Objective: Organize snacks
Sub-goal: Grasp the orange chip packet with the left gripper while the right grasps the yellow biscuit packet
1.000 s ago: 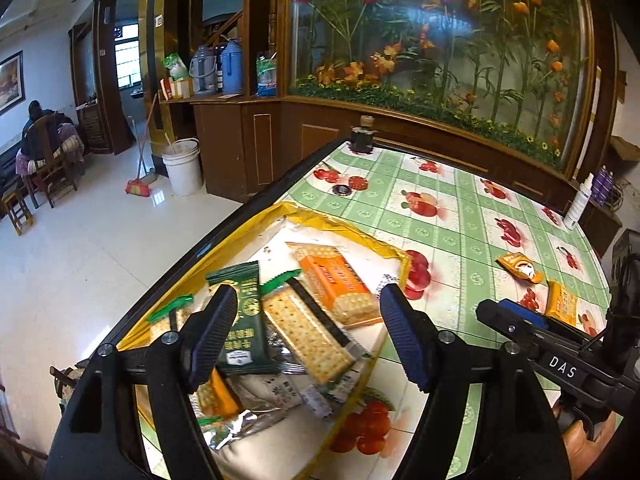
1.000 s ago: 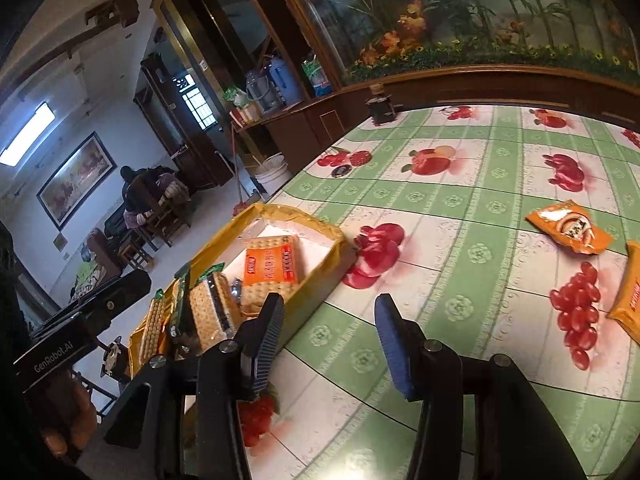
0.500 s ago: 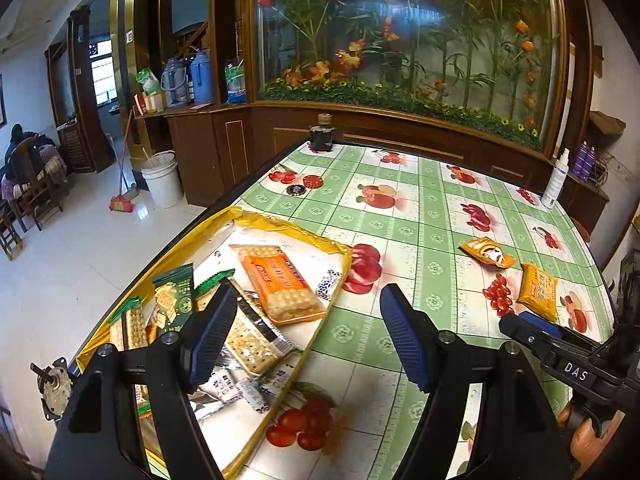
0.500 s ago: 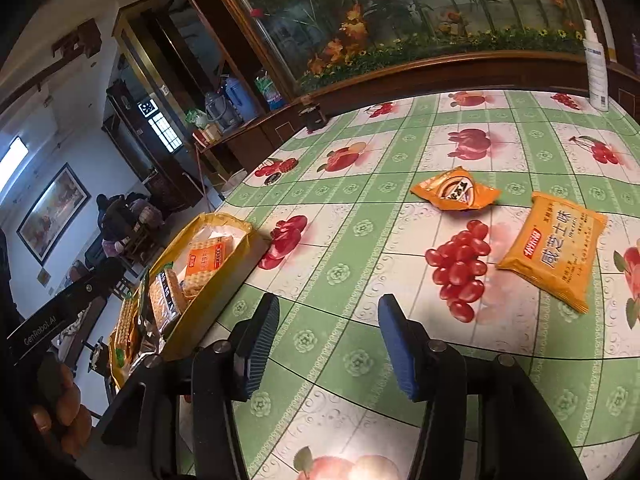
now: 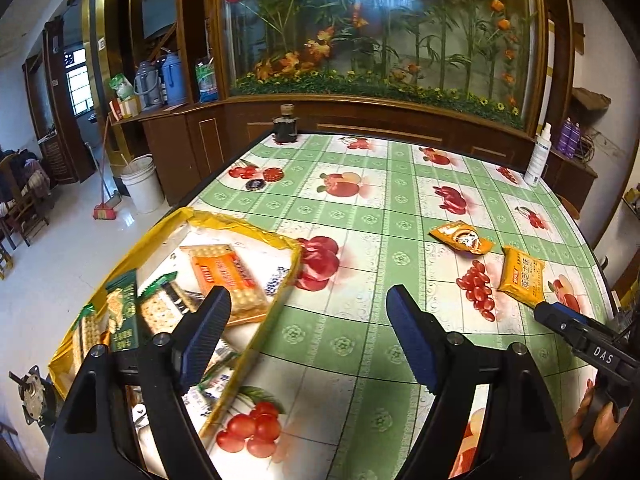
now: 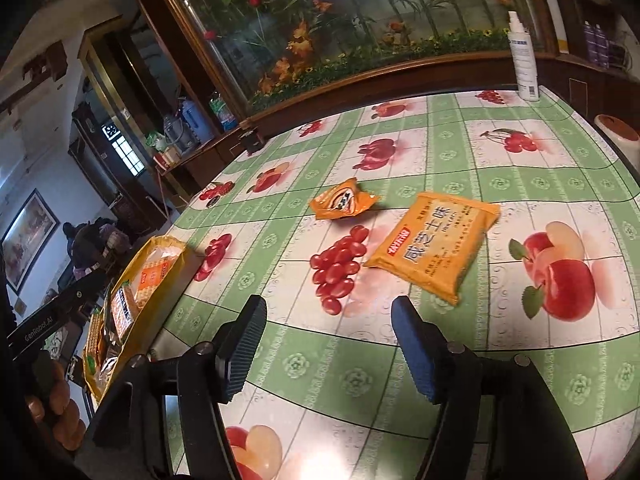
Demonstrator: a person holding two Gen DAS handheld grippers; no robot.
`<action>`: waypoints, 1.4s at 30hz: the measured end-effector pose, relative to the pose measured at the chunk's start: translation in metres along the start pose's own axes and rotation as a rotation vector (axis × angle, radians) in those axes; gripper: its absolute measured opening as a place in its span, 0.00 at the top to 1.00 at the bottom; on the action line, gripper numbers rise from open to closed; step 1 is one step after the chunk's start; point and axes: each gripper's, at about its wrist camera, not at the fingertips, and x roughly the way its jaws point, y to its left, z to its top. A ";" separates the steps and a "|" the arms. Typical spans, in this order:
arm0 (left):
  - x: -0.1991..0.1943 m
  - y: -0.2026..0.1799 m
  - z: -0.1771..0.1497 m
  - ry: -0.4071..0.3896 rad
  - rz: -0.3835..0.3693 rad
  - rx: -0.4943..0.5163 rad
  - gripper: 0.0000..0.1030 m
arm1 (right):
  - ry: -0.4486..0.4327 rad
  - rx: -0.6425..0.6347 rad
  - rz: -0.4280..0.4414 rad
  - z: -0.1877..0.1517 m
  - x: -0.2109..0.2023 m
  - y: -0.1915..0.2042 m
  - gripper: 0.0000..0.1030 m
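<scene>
A yellow-rimmed tray point(image 5: 256, 236) at the table's left edge holds several cracker packets, among them an orange one point(image 5: 224, 276) and green ones point(image 5: 124, 312). Two snacks lie loose on the cloth: a small orange packet point(image 5: 460, 238) point(image 6: 344, 204) and a flat yellow-orange packet point(image 5: 522, 276) point(image 6: 436, 240). My left gripper point(image 5: 308, 332) is open and empty, over the tray's right rim. My right gripper point(image 6: 328, 344) is open and empty, just short of the yellow-orange packet. The tray also shows in the right wrist view point(image 6: 132, 280).
The table has a green and white fruit-print cloth point(image 5: 360, 216). A dark jar point(image 5: 285, 124) stands at the far edge, a white spray bottle point(image 6: 522, 40) at the far right, a round white object point(image 6: 618, 134) beyond the right edge.
Both grippers have swung to the right, away from the tray. The two loose packets have come nearer in the right wrist view. Both grippers stay open.
</scene>
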 end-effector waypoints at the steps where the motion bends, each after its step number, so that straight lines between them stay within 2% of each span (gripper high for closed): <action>1: 0.003 -0.005 0.000 0.005 -0.005 0.008 0.22 | -0.003 0.003 -0.010 0.001 -0.001 -0.004 0.32; 4: 0.010 -0.017 0.002 0.023 -0.015 0.032 0.22 | -0.010 0.007 -0.050 0.003 -0.002 -0.012 0.28; 13: 0.012 -0.041 0.004 0.006 -0.031 0.074 0.22 | -0.014 0.010 -0.100 0.009 0.003 -0.026 0.25; 19: 0.043 -0.056 0.010 0.066 -0.048 0.080 0.22 | -0.011 0.059 -0.226 0.018 0.014 -0.033 0.16; 25: 0.082 -0.073 0.024 0.175 -0.141 0.006 0.22 | 0.022 0.073 -0.374 0.034 0.045 -0.028 0.16; 30: 0.115 -0.099 0.038 0.233 -0.174 -0.055 0.22 | 0.055 0.104 -0.437 0.040 0.071 -0.032 0.15; 33: 0.128 -0.118 0.044 0.241 -0.168 -0.054 0.22 | 0.063 0.064 -0.451 0.039 0.081 -0.035 0.15; 37: 0.143 -0.138 0.052 0.249 -0.163 -0.040 0.22 | 0.086 0.011 -0.490 0.040 0.078 -0.041 0.29; 42: 0.163 -0.157 0.058 0.266 -0.124 -0.039 0.22 | 0.104 -0.010 -0.508 0.042 0.074 -0.053 0.29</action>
